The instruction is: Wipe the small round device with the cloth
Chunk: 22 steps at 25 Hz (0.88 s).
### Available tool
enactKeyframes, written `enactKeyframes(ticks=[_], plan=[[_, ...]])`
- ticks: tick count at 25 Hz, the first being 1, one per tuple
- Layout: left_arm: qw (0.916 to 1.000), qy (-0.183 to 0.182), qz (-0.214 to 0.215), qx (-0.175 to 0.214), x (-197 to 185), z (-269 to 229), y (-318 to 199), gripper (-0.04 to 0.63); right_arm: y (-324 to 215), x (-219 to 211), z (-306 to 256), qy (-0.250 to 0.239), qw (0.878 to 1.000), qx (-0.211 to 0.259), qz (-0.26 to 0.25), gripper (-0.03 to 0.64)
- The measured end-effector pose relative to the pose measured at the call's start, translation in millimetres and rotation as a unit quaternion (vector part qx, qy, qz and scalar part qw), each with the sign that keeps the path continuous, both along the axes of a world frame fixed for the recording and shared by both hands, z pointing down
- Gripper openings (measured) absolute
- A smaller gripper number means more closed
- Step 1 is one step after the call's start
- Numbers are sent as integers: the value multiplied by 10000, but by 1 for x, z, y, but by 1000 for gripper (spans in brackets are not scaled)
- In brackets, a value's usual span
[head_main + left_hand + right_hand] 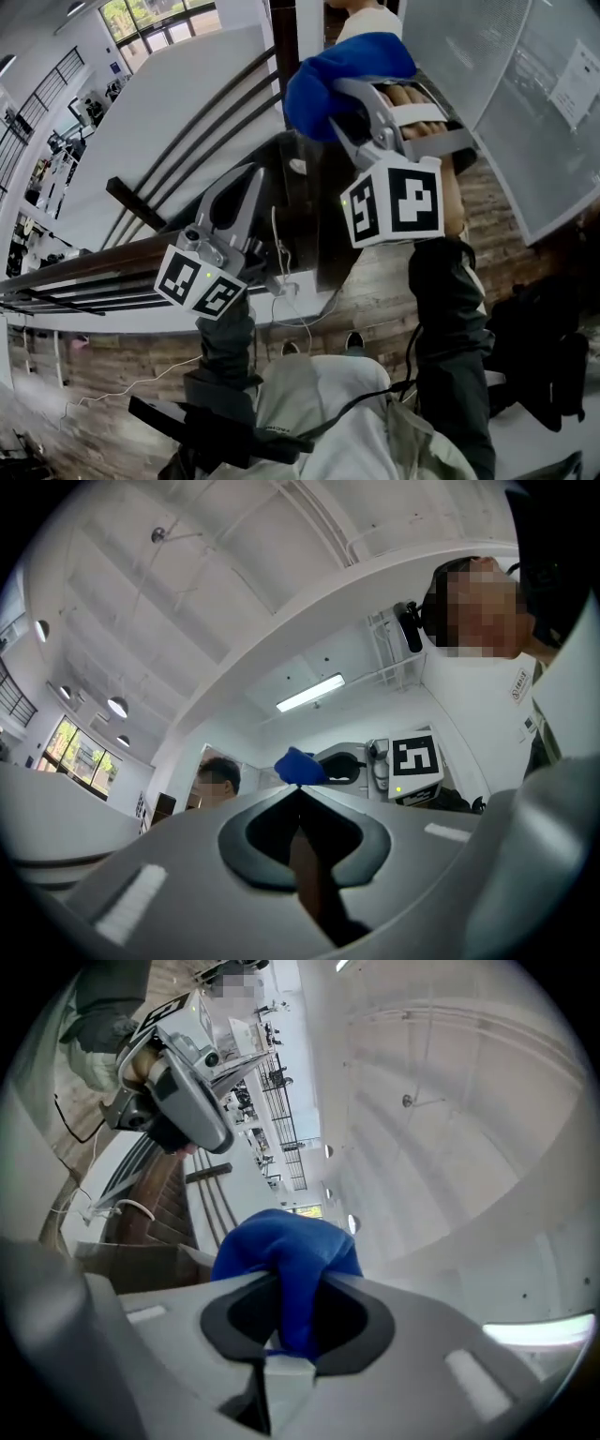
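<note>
A blue cloth [342,75] is bunched in my right gripper [330,108], which is raised high at the top of the head view. In the right gripper view the cloth [281,1251] fills the gap between the jaws of the right gripper [291,1279]. My left gripper [251,178] is held lower and to the left, jaws pressed together with nothing between them. The left gripper [298,789] points toward the cloth [298,766]. A small pale object [296,166] lies on the dark tabletop [309,234]; I cannot tell whether it is the round device.
A white cable and plug [284,286] hang at the table's near edge. Dark railings [141,211] run to the left. A black bag [544,347] sits on the wooden floor at right. A person in a white shirt [487,714] stands beyond the grippers.
</note>
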<state>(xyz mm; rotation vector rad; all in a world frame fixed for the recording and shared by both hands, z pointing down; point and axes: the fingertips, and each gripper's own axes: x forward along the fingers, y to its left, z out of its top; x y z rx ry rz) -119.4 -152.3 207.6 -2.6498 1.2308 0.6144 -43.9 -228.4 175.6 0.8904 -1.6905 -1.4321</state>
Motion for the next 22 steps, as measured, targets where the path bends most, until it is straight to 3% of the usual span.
enactKeyframes(ticks=[3,7,10,13,16,18,22], plan=[[10000,-9,1,-44,-1,7,0,-8,-2,1,33,79,9989,-456,-121,83],[9999,-1,58,-152,-5,20,-2,-8,5,0,48,-209,9969,-694,-305,83],[9998,62,50,-191,-8,18,-4,-8,18,6,14,-833,9906,-626,-888,83],[9996,84,56,-246,-14,26,-3,-8,29,26,-36,-1730,9745,-165,-1422,83],[9995,87,81,-278,-17,32,-6,-8,10,73,-68,-2702,9581,-176,-941,83],[9995,95,83,-276,-16,31,-9,-8,-13,96,-84,-2843,9556,-244,-732,83],[9996,65,91,-241,-12,29,-11,-8,-60,111,-101,-3053,9445,-631,-1034,83]])
